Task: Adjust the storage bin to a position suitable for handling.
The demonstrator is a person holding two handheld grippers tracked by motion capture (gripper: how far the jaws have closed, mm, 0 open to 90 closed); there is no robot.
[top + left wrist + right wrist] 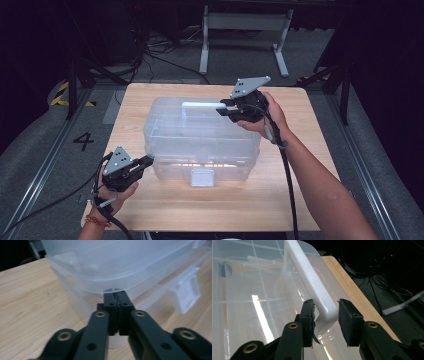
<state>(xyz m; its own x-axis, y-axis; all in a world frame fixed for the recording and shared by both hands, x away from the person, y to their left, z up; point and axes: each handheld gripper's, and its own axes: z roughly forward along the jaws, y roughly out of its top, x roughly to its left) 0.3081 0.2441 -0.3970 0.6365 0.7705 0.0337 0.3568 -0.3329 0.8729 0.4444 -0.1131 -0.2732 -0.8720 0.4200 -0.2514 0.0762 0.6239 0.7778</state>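
A clear plastic storage box (200, 135) with its lid (249, 290) on stands in the middle of the wooden table (210, 210). A white handle (200, 105) lies along the lid's top. My right gripper (223, 108) is at the handle's right end. In the right gripper view its jaws straddle the handle (312, 277), and the right pad (345, 317) stands clear of it, so the right gripper (325, 307) is open. My left gripper (148, 160) is at the box's front left corner. Its jaws are pressed together, the left gripper (115, 296) shut, tips just under the lid's rim (100, 277).
A white latch (202, 177) hangs at the middle of the box's front, also seen as the latch (187, 295) in the left gripper view. Bare tabletop (30, 297) runs around the box. Behind the table stand a metal frame (245, 30) and floor cables.
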